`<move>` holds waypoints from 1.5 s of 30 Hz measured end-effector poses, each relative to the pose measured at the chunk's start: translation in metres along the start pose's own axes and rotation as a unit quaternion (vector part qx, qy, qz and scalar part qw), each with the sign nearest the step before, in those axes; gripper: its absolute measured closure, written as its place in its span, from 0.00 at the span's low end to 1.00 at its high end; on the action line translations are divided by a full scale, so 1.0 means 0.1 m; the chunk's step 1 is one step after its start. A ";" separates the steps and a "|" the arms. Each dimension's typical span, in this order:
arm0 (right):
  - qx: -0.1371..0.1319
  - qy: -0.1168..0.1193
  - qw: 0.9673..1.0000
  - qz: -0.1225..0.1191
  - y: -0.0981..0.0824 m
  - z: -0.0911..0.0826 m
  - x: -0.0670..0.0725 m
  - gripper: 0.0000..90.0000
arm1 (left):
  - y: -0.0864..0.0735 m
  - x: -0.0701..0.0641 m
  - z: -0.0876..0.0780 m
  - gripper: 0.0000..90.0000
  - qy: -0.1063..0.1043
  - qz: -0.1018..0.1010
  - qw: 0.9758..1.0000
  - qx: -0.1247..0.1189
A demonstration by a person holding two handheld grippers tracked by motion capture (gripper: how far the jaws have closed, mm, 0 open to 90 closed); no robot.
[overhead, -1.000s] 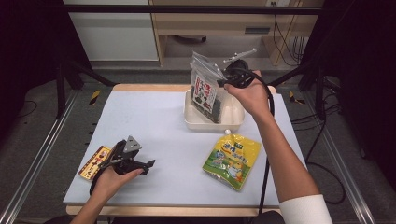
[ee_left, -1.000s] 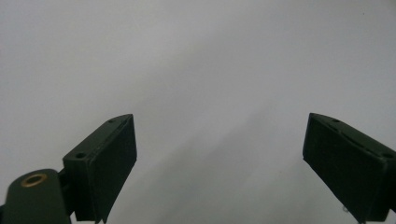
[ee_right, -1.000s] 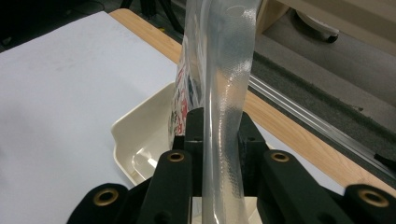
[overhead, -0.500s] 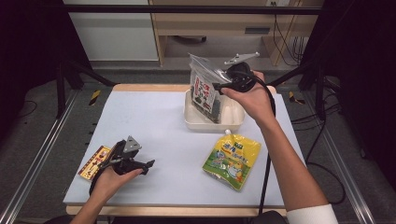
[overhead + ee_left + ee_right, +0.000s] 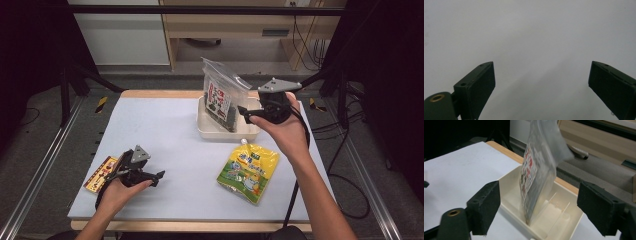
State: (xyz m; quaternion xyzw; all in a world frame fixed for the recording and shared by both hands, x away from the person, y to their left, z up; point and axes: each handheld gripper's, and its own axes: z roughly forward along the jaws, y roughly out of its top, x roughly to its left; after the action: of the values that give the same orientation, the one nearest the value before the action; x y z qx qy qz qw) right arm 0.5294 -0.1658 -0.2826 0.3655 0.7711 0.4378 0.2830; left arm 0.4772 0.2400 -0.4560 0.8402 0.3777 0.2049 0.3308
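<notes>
Now my right tool [image 5: 246,111] has just been opening its jaws, and they stand wide with nothing between them. A second ago it was up against the clear snack bag [image 5: 221,97], closed at the bag's top edge; since then it has backed off toward my side, and the bag is left standing on edge in the cream tray [image 5: 210,131], just ahead of the tool and leaning a little away from it. In the right gripper view, the bag [image 5: 536,172] rises between and beyond my two jaws, apart from both, its lower edge down inside the tray [image 5: 510,195]. I judge the placing of this bag as done.

The yellow pouch [image 5: 247,171] lies flat on the tabletop [image 5: 165,125], below and nearer to me than my right tool, and looks like the next thing to fetch. My left tool [image 5: 156,175] rests low over the tabletop with its jaws wide apart and empty, a flat packet [image 5: 100,172] just behind it.
</notes>
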 end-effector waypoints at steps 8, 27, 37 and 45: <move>0.001 -0.003 1.000 0.028 -0.40 -0.13 0.01 0.14 | -0.02 -0.01 0.01 0.08 0.003 0.001 1.000 -0.001; 0.010 -0.044 0.996 0.072 -1.02 -0.10 -0.17 0.20 | -0.02 -0.02 0.00 0.07 0.005 0.004 1.000 -0.003; 0.054 -0.058 0.992 0.101 -1.56 0.04 -0.34 0.31 | 0.03 -0.10 0.02 0.07 0.003 0.028 1.000 -0.006; 0.074 -0.055 0.988 0.122 -1.82 0.03 -0.48 0.44 | 0.04 -0.14 0.06 0.08 0.003 0.038 0.999 0.000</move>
State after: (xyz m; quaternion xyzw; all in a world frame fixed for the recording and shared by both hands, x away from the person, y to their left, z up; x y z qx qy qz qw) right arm 0.5016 -0.2673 -0.4389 0.4998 0.7345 0.3902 0.2417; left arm 0.4737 0.2250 -0.4584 0.8532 0.3464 0.2202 0.3218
